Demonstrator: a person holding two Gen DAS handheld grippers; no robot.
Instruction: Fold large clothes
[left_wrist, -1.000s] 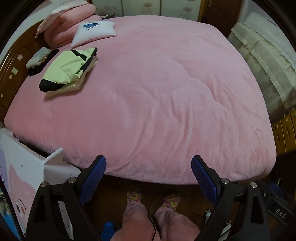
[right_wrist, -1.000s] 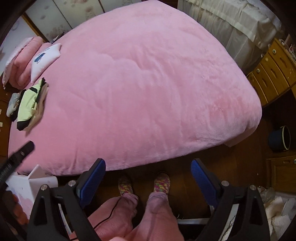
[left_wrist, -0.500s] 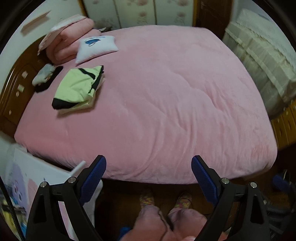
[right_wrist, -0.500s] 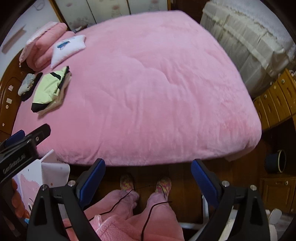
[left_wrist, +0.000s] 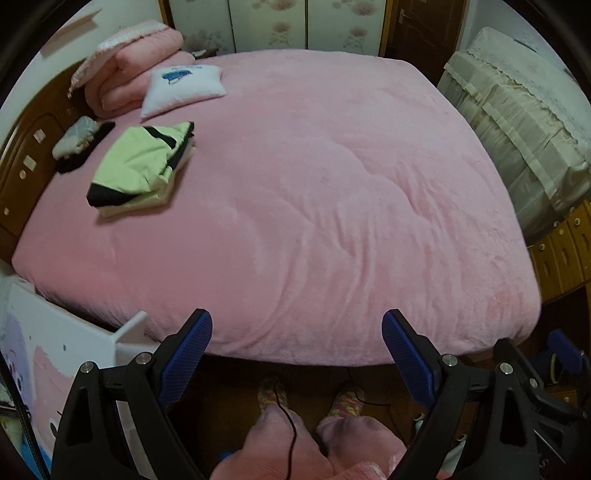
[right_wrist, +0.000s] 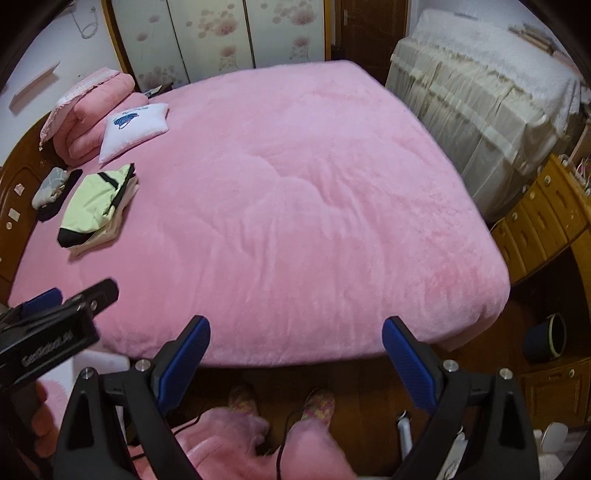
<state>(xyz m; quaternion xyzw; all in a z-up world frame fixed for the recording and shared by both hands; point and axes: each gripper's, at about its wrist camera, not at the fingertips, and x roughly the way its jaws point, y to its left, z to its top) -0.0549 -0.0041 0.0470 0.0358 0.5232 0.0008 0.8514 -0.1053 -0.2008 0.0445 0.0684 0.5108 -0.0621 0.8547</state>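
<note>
Both grippers hang over the floor just short of the bed's (left_wrist: 332, 206) near edge: left gripper (left_wrist: 295, 349) and right gripper (right_wrist: 295, 350), each with jaws wide apart and nothing between them, likely because no garment is in hand. Folded clothes (left_wrist: 140, 166) sit stacked toward the bed's far left corner, near the pillow (left_wrist: 183, 88), probably set aside to keep the middle free for spreading. No unfolded garment shows on the bed.
</note>
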